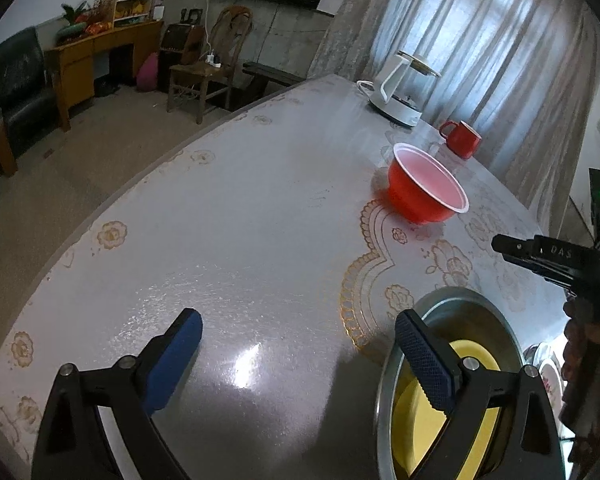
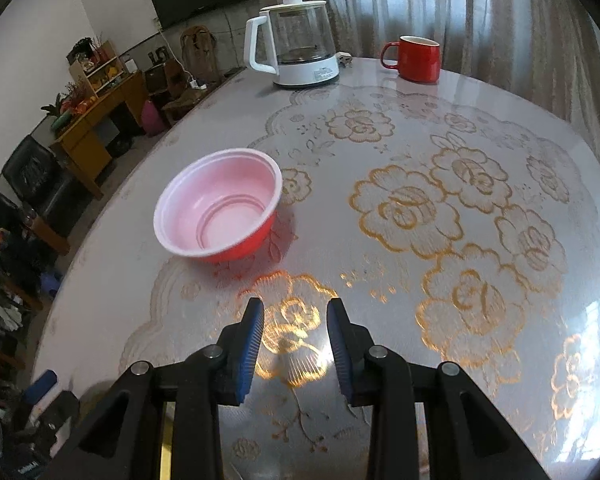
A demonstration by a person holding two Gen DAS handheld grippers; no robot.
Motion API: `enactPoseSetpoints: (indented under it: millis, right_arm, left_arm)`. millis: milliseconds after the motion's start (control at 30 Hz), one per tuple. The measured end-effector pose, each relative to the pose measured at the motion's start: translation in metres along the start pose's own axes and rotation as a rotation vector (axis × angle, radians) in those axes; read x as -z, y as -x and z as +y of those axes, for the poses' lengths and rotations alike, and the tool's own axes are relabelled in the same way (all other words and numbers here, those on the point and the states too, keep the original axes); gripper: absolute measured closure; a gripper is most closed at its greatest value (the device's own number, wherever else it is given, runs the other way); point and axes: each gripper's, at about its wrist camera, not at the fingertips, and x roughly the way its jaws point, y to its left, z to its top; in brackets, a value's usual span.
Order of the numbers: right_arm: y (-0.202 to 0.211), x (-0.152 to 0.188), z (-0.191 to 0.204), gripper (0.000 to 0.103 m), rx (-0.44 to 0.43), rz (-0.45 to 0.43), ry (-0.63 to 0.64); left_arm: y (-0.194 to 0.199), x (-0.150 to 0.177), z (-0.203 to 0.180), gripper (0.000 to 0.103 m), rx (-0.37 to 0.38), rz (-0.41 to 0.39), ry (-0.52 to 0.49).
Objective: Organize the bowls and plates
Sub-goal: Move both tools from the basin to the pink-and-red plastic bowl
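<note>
Left wrist view: left tool (image 1: 298,354) was spread wide and empty, one finger over the metal basin (image 1: 476,312) holding a yellow plate (image 1: 416,420); a careless close could clip its rim.

Right wrist view: right tool (image 2: 295,344) was narrowly parted, apparently empty, near the red bowl (image 2: 220,208) on the worktop (image 2: 380,240); that gap might nudge the light bowl away.

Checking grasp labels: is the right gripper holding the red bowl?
No, the right gripper is empty over the tablecloth, and the red bowl sits apart from it.
</note>
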Motion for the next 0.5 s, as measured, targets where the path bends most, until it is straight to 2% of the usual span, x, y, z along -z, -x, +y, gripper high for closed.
enactPoseSetpoints:
  millis: [233,500]
  right_arm:
    - [-0.015,-0.030,0.000,0.064,-0.100,-0.002,-0.053]
    - [-0.055,-0.054,0.001,0.064,-0.111,0.063,-0.124]
  left_arm:
    - [-0.003,-0.010,0.008,0.005,0.023,0.006,0.047]
    - [-0.007,-0.031,-0.002,0.005,0.014,-0.016,0.002]
